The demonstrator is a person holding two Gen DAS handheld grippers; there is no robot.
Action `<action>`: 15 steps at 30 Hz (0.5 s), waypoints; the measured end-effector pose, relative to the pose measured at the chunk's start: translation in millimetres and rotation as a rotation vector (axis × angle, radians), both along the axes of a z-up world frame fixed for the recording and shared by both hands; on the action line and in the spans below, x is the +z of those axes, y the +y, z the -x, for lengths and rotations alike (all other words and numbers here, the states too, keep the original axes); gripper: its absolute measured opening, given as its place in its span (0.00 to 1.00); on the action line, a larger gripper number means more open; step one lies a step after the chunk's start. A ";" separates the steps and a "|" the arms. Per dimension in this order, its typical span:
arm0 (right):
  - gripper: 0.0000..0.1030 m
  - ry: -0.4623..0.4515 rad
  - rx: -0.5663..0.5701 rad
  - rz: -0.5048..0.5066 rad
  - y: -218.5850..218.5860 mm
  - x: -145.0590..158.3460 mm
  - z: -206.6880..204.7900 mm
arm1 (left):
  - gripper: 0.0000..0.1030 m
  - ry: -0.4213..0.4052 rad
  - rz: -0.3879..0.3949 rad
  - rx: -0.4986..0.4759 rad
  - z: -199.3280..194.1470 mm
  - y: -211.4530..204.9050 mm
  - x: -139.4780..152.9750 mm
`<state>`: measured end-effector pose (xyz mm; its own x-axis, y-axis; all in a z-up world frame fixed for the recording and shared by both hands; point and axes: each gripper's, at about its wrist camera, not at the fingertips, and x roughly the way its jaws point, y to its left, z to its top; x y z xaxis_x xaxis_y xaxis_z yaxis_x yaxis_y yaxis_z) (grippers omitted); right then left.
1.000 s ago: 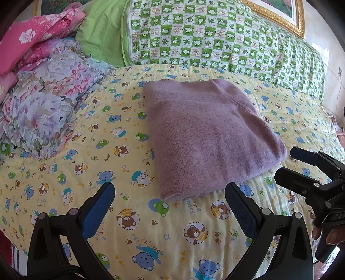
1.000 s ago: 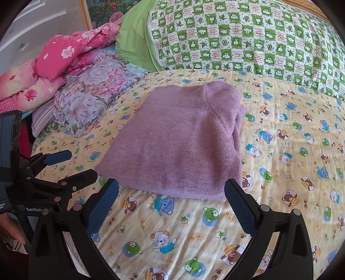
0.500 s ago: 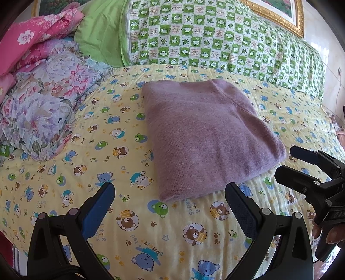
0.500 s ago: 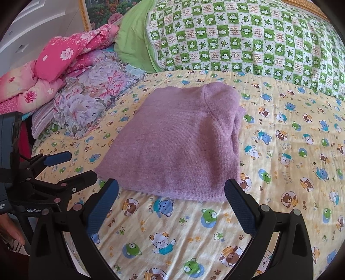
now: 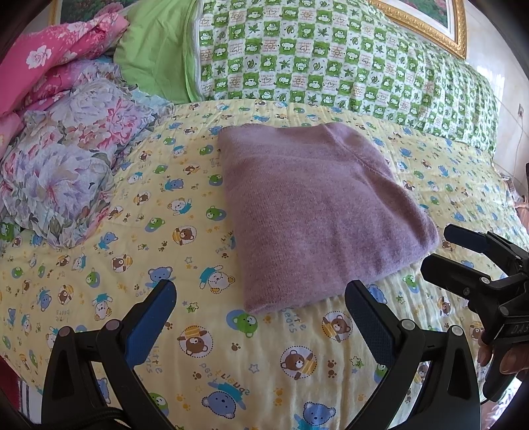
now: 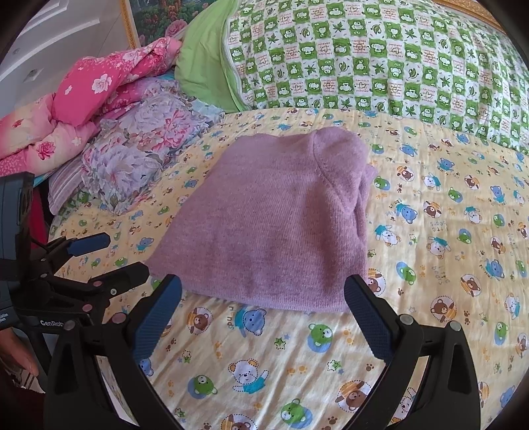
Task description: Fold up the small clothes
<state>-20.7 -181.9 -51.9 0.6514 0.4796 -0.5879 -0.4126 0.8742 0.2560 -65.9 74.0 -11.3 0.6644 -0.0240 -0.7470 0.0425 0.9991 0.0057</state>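
A purple knit garment (image 5: 317, 208) lies folded into a flat rectangle on the yellow bear-print bedsheet (image 5: 231, 357); it also shows in the right wrist view (image 6: 274, 225). My left gripper (image 5: 261, 317) is open and empty, just short of the garment's near edge. My right gripper (image 6: 263, 314) is open and empty, also just short of the near edge. The right gripper shows at the right of the left wrist view (image 5: 439, 251), beside the garment's corner. The left gripper shows at the left of the right wrist view (image 6: 112, 258).
A green checked pillow (image 5: 330, 56) lies along the head of the bed. A floral bundle (image 5: 62, 158) and pink floral quilt (image 5: 49, 56) are piled at the left. A gold picture frame (image 5: 426, 26) hangs behind.
Both grippers stay open and nearly still; the garment has not moved. The views have shifted only slightly.
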 end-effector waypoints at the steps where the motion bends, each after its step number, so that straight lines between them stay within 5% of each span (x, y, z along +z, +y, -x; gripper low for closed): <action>1: 0.96 -0.001 -0.002 0.000 0.1 0.3 -0.4 | 0.99 -0.001 0.000 0.001 0.3 -0.1 0.6; 15: 0.96 -0.008 0.000 -0.006 0.9 3.4 -3.2 | 0.99 -0.007 0.008 0.012 0.5 -0.2 5.8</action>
